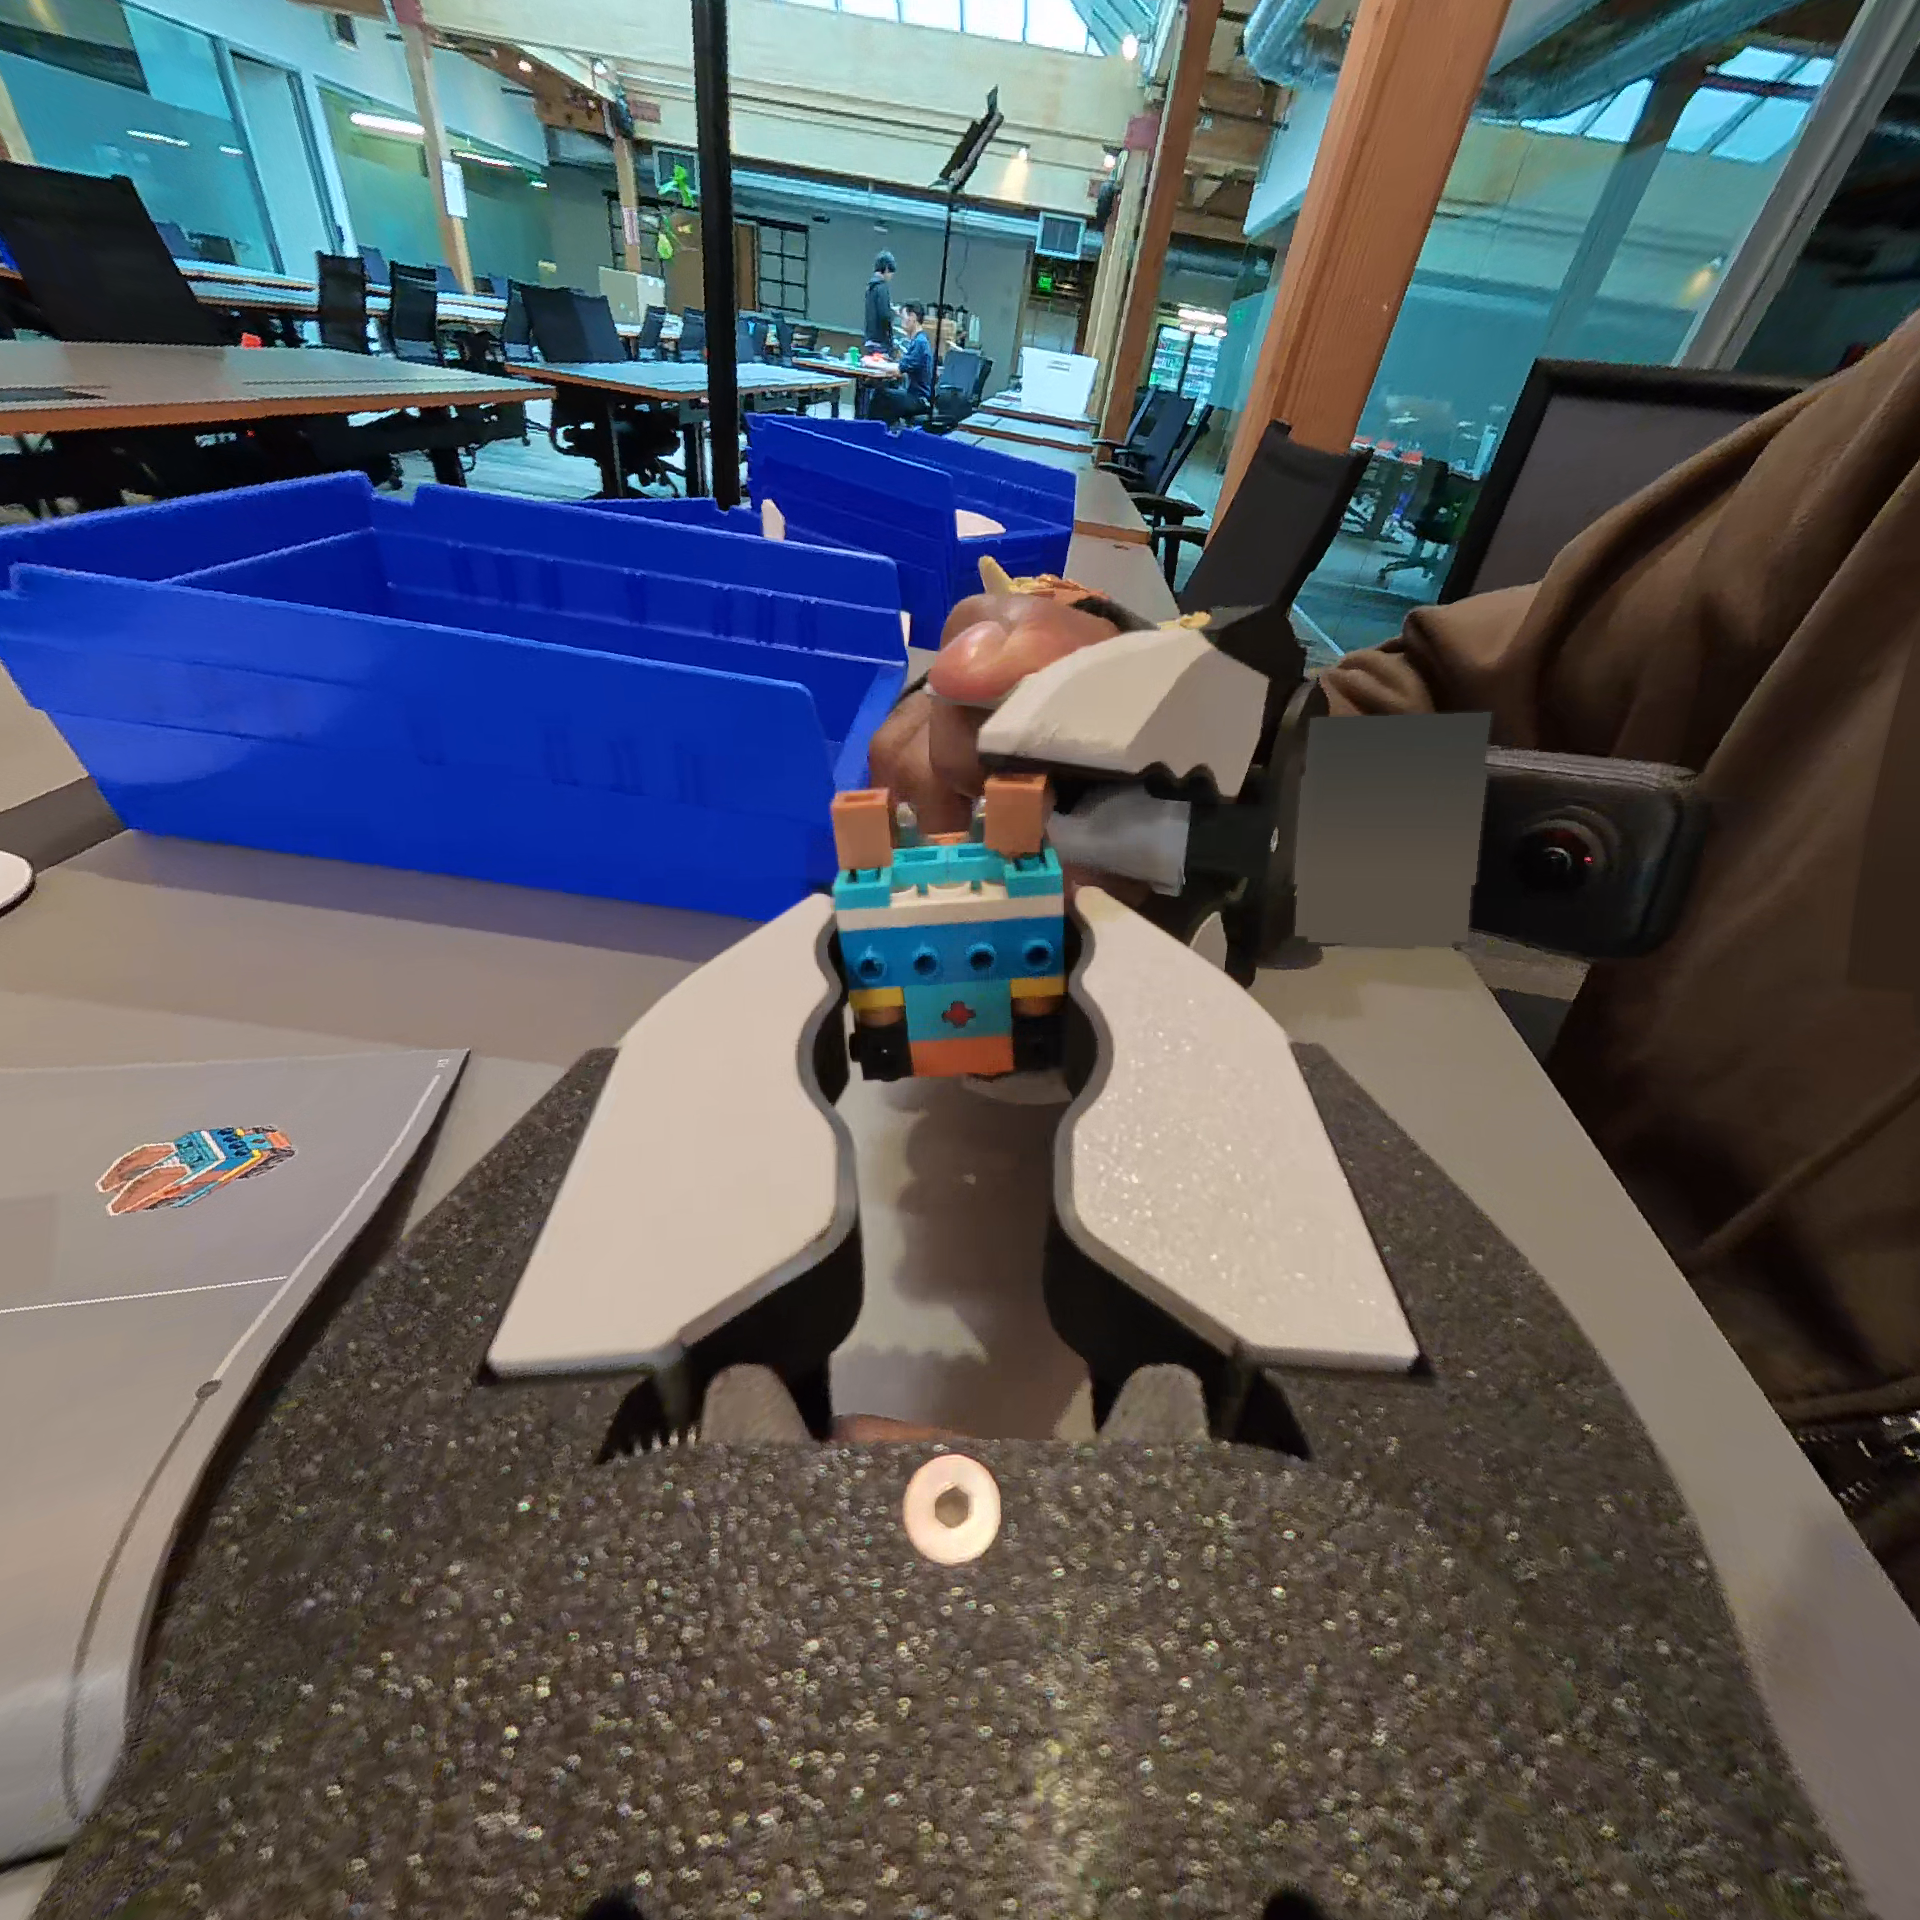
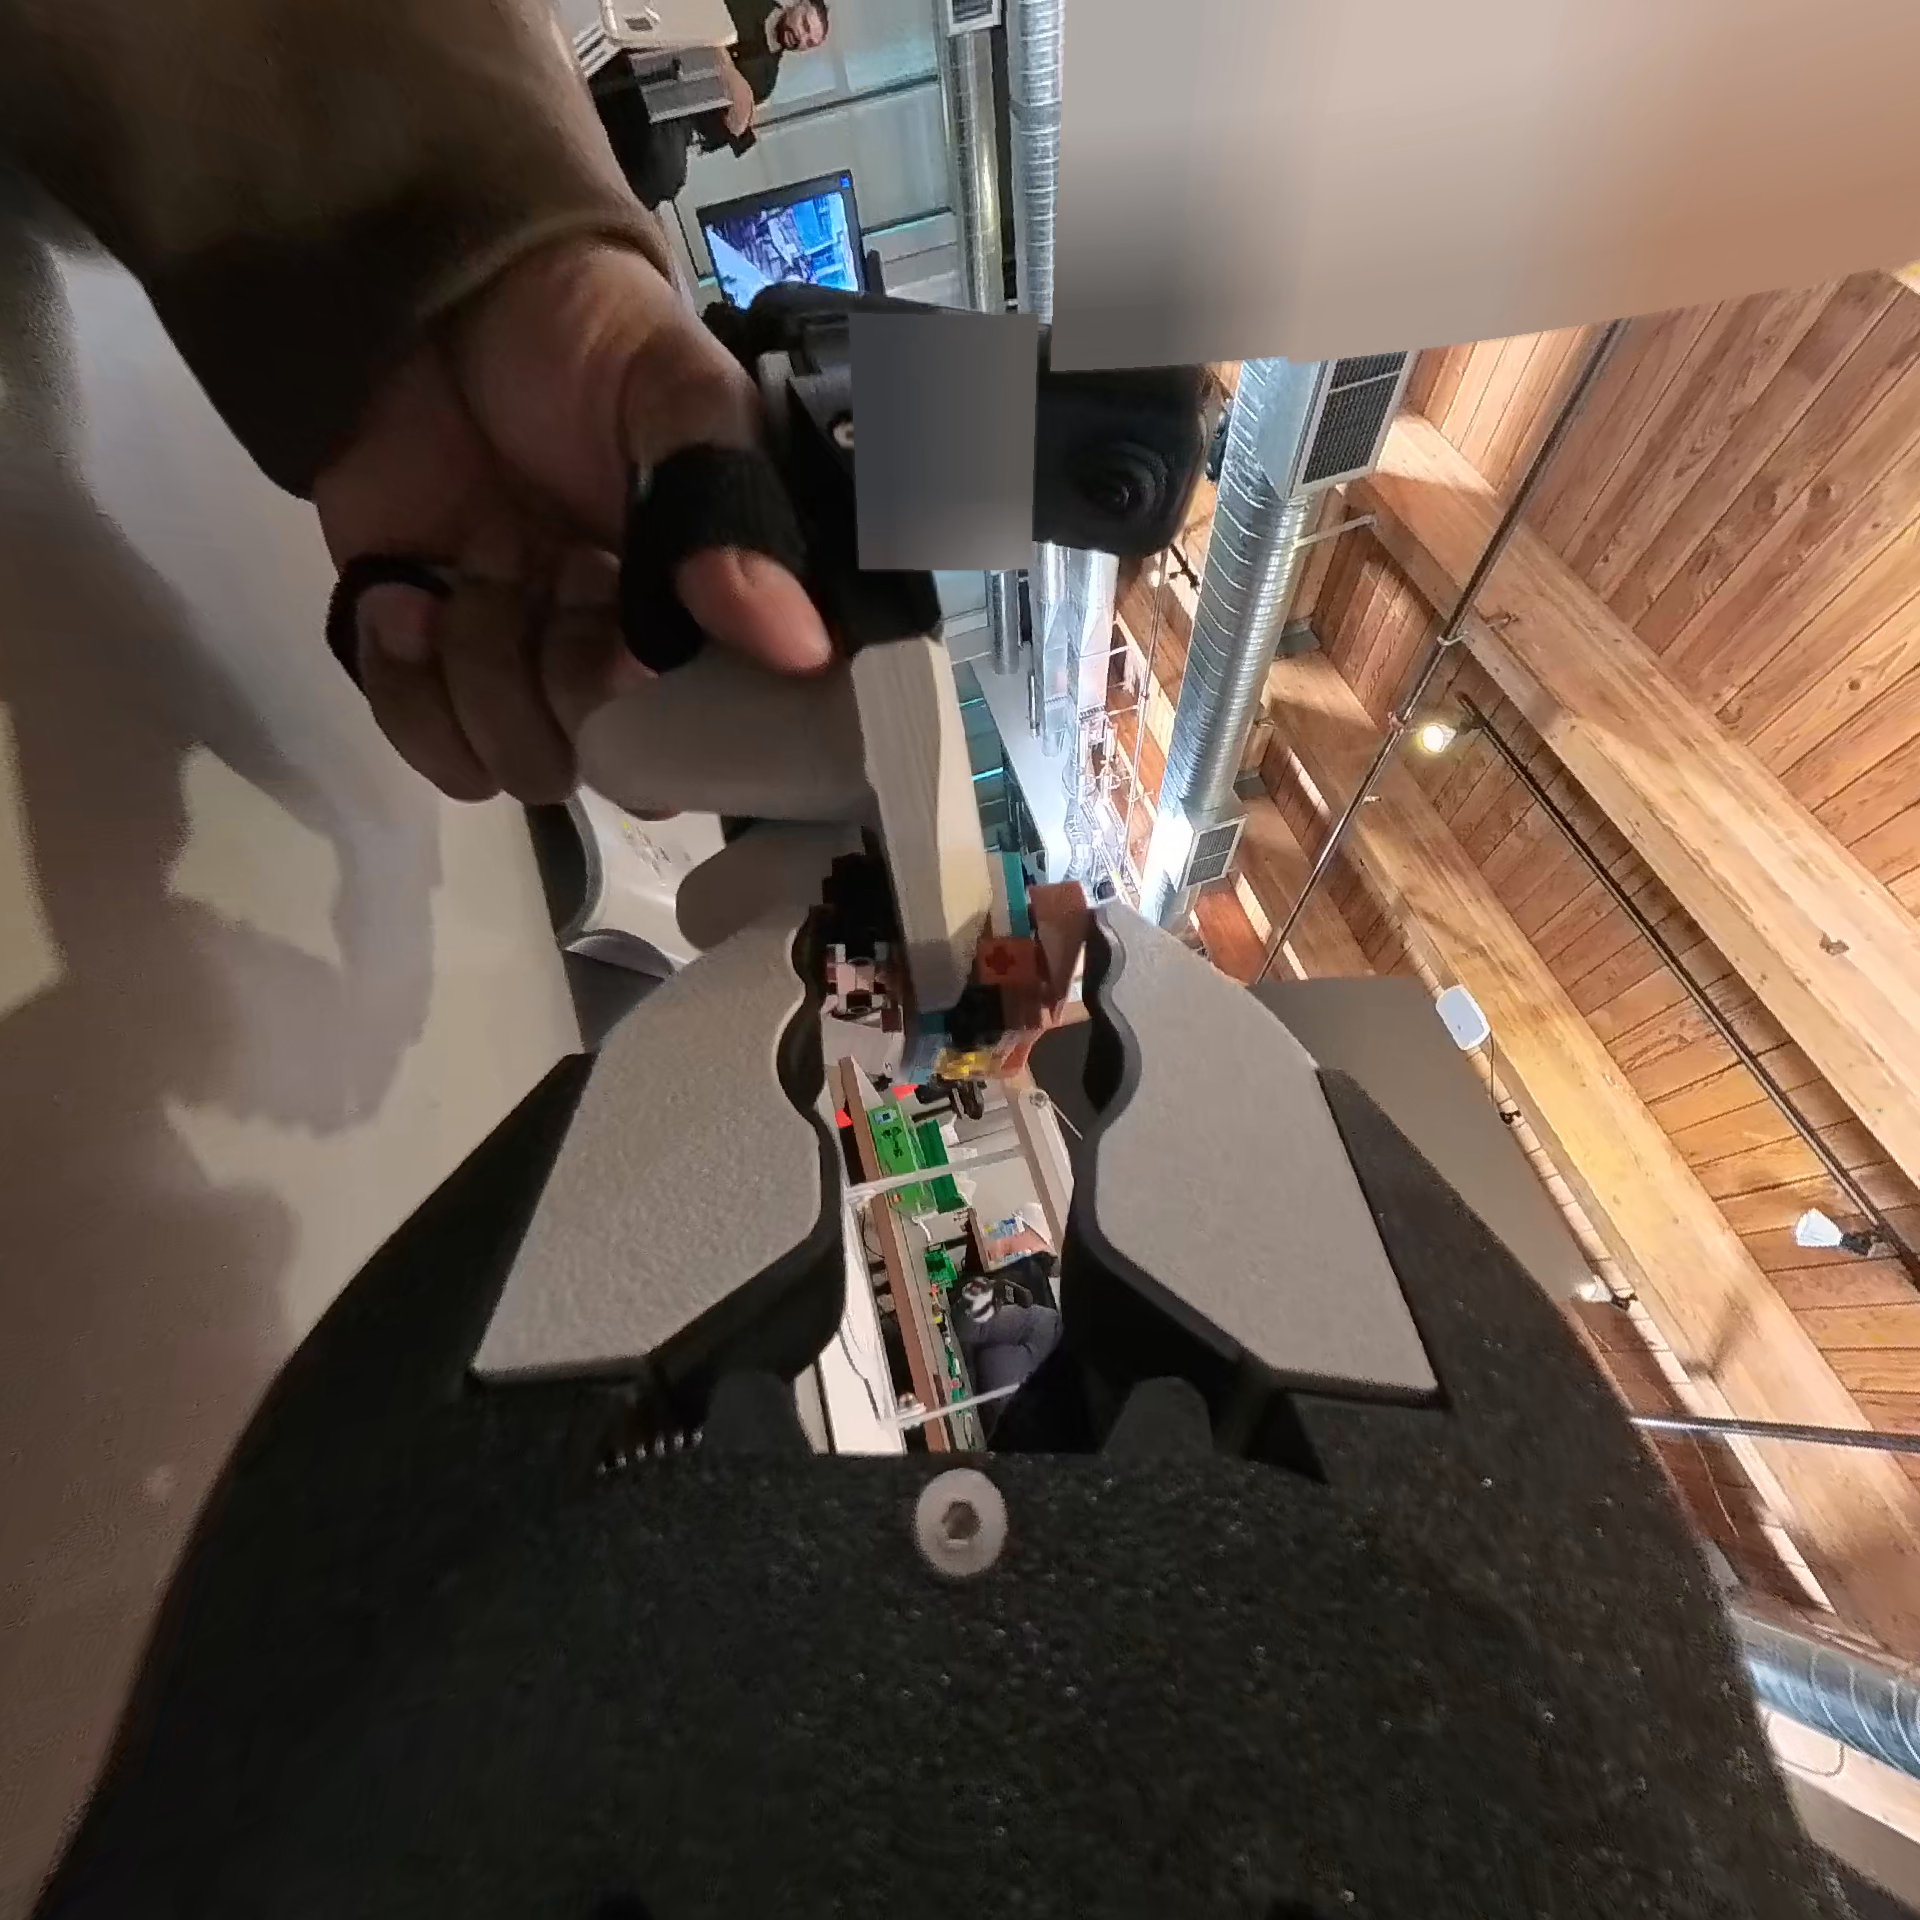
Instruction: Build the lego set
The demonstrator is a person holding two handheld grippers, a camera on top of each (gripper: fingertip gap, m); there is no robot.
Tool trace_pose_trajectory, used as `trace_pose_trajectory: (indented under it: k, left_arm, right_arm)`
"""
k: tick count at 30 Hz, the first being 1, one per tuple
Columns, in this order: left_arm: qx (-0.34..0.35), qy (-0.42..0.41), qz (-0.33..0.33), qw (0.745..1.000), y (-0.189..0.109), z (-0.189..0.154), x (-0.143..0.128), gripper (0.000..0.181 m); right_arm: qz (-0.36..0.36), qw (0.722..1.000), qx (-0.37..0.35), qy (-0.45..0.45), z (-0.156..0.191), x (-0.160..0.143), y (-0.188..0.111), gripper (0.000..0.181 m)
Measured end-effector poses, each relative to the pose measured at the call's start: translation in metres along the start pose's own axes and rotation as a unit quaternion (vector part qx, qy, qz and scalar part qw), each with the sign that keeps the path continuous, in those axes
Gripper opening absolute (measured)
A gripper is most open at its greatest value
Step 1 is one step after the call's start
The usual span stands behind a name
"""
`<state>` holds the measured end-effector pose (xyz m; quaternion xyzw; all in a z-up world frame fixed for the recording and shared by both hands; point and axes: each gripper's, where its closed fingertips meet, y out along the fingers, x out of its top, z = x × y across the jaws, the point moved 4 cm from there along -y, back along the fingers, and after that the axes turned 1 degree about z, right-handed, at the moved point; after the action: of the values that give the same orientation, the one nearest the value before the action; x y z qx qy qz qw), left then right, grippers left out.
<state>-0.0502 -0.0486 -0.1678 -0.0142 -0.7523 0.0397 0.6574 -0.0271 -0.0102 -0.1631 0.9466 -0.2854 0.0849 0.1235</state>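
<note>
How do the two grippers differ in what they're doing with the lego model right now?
The left gripper clamps the lego model by its blue body; the right gripper meets it at the orange posts on top. The left points level along the table; the right comes in rolled sideways. Both touch the same model.

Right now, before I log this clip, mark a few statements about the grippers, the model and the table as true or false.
1. The left gripper grips the lego model by its sides. True.
2. The model lies flat on the table. False: it is held above it.
3. Blue bins stand behind the model. True.
4. The instruction booklet lies inside a bin. False: it lies on the table, left of the gripper.
5. The right gripper is far from the model. False: it is at the model's top.
</note>
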Motion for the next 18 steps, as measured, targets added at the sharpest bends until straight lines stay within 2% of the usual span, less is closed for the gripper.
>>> trace_pose_trajectory:
  k: [13, 18]
  left_arm:
    - [-0.049, -0.036, -0.043, 0.997, 0.0006, -0.0044, -0.0003, 0.037]
    - [-0.044, -0.038, -0.048, 0.997, 0.0011, -0.0038, 0.0003, 0.037]
  right_arm:
    - [-0.019, 1.000, 0.008, 0.014, -0.0016, 0.0036, -0.0032, 0.048]
    - [-0.014, 1.000, 0.005, 0.012, -0.0019, 0.0037, -0.0029, 0.047]
